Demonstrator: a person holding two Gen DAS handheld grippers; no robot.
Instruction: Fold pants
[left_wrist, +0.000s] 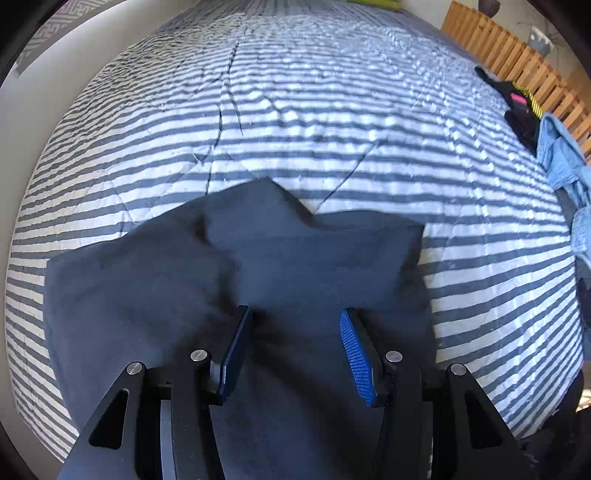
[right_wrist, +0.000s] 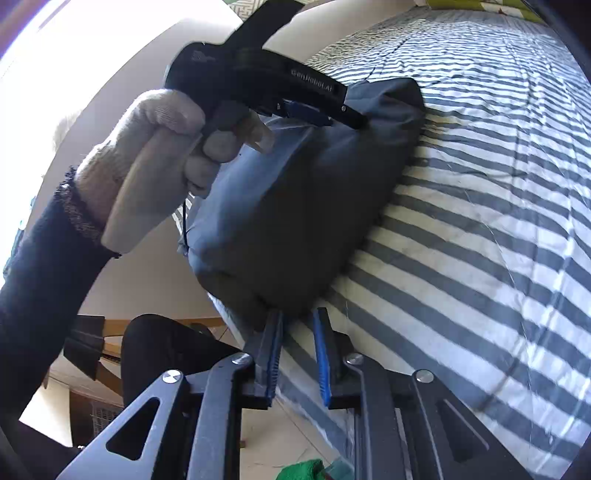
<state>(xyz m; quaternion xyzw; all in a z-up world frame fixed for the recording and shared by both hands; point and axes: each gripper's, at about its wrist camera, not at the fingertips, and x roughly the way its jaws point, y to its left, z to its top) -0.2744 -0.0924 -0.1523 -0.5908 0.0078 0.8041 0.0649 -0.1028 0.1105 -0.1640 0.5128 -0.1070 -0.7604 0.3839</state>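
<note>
My left gripper (left_wrist: 295, 321) points forward and down, its two blue-padded fingers (left_wrist: 356, 354) spread wide with a clear gap between them. In the right wrist view I see that same gripper (right_wrist: 314, 110) from the side, held by my gloved left hand (right_wrist: 147, 158), which is wrapped round the handle, dark sleeve (right_wrist: 40, 273) at the wrist. My right gripper (right_wrist: 297, 321) has its fingers only narrowly apart.
</note>
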